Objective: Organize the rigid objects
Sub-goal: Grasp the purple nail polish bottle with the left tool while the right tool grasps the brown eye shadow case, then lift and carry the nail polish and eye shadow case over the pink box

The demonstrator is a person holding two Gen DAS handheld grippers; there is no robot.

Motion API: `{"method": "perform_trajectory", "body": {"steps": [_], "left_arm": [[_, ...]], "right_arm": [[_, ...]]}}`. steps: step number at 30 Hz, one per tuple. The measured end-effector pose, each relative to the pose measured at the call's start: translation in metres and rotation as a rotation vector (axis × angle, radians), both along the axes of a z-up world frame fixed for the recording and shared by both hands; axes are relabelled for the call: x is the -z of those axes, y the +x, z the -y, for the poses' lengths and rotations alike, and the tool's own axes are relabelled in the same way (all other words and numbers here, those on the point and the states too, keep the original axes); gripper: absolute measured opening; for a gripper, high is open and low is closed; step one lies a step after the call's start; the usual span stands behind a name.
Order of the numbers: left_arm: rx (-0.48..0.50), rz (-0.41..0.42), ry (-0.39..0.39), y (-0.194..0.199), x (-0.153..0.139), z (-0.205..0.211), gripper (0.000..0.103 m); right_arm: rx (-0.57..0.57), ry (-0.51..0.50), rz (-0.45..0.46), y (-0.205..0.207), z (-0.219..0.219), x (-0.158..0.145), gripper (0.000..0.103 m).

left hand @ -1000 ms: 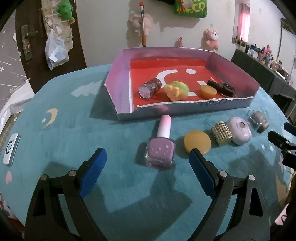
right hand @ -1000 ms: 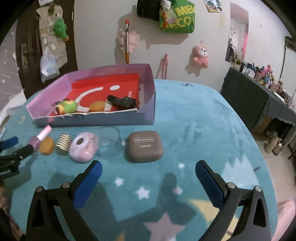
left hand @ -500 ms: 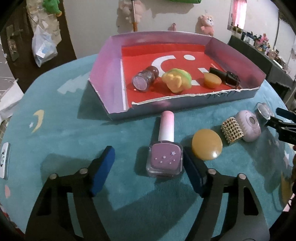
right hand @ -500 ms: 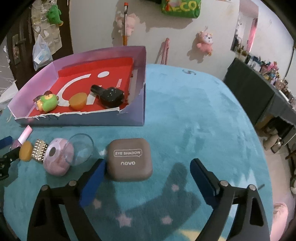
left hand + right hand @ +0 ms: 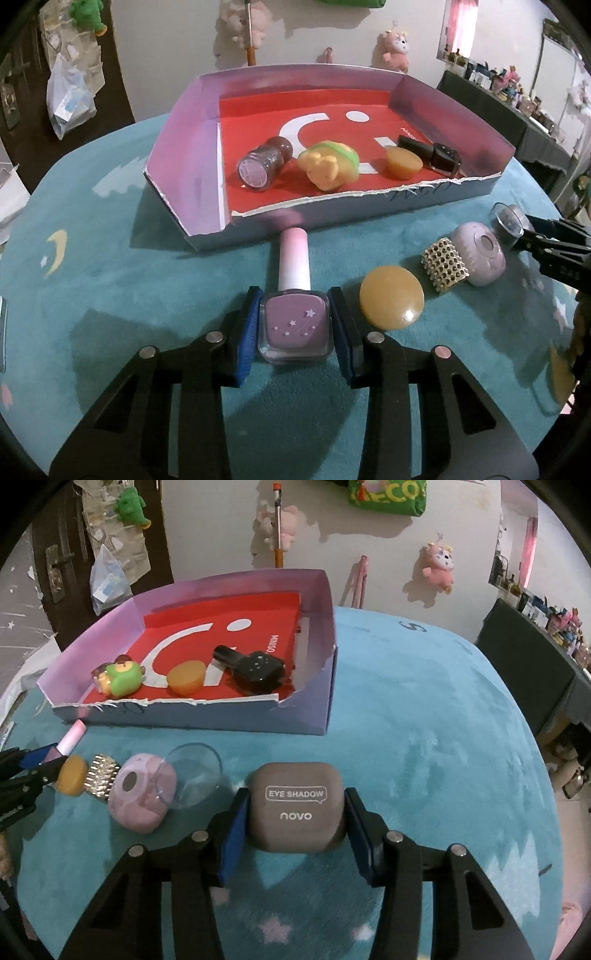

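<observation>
My left gripper (image 5: 294,330) is shut on the square base of a purple nail polish bottle (image 5: 294,321) that lies on the teal cloth, its pink cap pointing at the tray. My right gripper (image 5: 295,818) is shut on a taupe eye shadow case (image 5: 296,806) resting on the cloth. The purple tray (image 5: 184,147) with a red floor holds a glitter bottle (image 5: 262,164), a yellow-green toy (image 5: 328,164), an orange disc (image 5: 403,166) and a black polish bottle (image 5: 430,153).
Between the grippers lie an orange disc (image 5: 391,302), a gold studded piece (image 5: 445,269), a pink round case (image 5: 480,253) and a clear lid (image 5: 194,773). The tray's torn front wall (image 5: 184,716) stands just behind them. A dark table (image 5: 524,657) is at the right.
Both grippers moved forward and down and closed: the left onto the nail polish bottle, the right onto the eye shadow case.
</observation>
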State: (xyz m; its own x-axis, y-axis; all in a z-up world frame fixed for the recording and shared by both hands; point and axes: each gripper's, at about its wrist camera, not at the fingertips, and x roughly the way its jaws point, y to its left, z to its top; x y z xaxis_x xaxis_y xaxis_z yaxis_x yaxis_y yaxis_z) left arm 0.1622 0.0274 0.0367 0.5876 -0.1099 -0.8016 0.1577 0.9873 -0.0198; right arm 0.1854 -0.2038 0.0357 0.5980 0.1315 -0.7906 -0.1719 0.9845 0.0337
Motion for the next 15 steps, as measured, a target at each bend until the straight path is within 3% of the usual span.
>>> {"method": "perform_trajectory", "body": {"steps": [3,15], "left_arm": [[0.003,-0.006,-0.042,-0.003,-0.004,-0.002,0.034],[0.018,0.021,-0.042,-0.011,-0.016,0.001,0.034]], "right_arm": [[-0.001,0.022,0.014,-0.005,0.002,-0.006,0.053],[-0.014,0.028,0.031,-0.014,-0.001,-0.015,0.053]]}}
